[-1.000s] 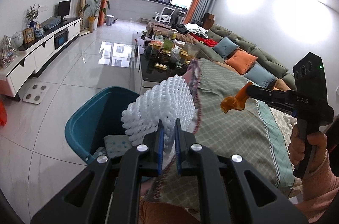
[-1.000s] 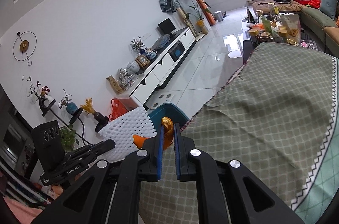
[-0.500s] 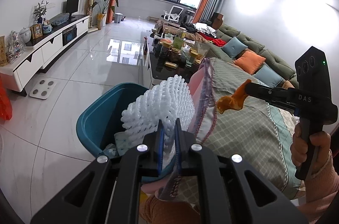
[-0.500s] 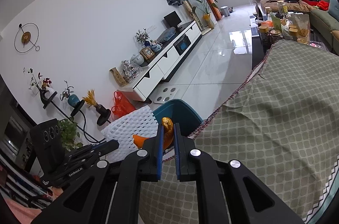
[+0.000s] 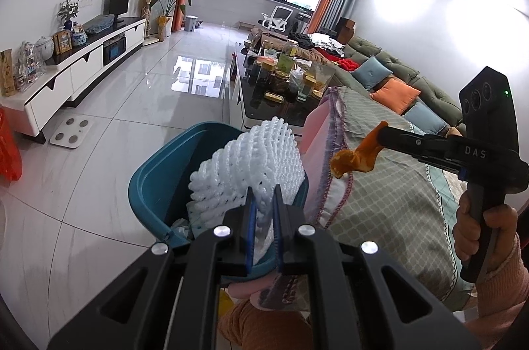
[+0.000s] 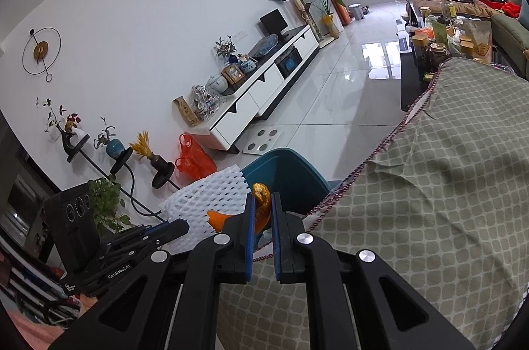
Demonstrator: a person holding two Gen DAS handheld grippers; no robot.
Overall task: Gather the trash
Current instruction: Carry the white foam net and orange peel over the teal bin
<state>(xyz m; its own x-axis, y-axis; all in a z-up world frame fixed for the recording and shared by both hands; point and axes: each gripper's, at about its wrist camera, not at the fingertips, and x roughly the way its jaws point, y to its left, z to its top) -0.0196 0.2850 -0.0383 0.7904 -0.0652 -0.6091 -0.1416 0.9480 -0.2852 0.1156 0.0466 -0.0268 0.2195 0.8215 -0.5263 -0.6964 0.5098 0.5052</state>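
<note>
My left gripper (image 5: 263,196) is shut on a white foam net sleeve (image 5: 251,171) and holds it over the open teal trash bin (image 5: 155,181) on the floor. The sleeve (image 6: 205,201) also shows in the right wrist view, in front of the bin (image 6: 291,171). My right gripper (image 6: 263,204) is shut on an orange peel (image 6: 261,201). In the left wrist view the peel (image 5: 353,156) hangs from the right gripper (image 5: 380,133) above the edge of the checked tablecloth (image 5: 380,204), just right of the bin.
A dark coffee table (image 5: 274,105) crowded with jars stands beyond the bin. A green sofa (image 5: 396,75) runs along the right. A white TV cabinet (image 5: 66,68), a scale (image 5: 71,135) and an orange bag (image 6: 193,158) are on the left, across shiny tiled floor.
Both grippers moved left toward the bin with their loads. The net sleeve now hangs over the bin's opening, and the peel has come to the tablecloth's edge.
</note>
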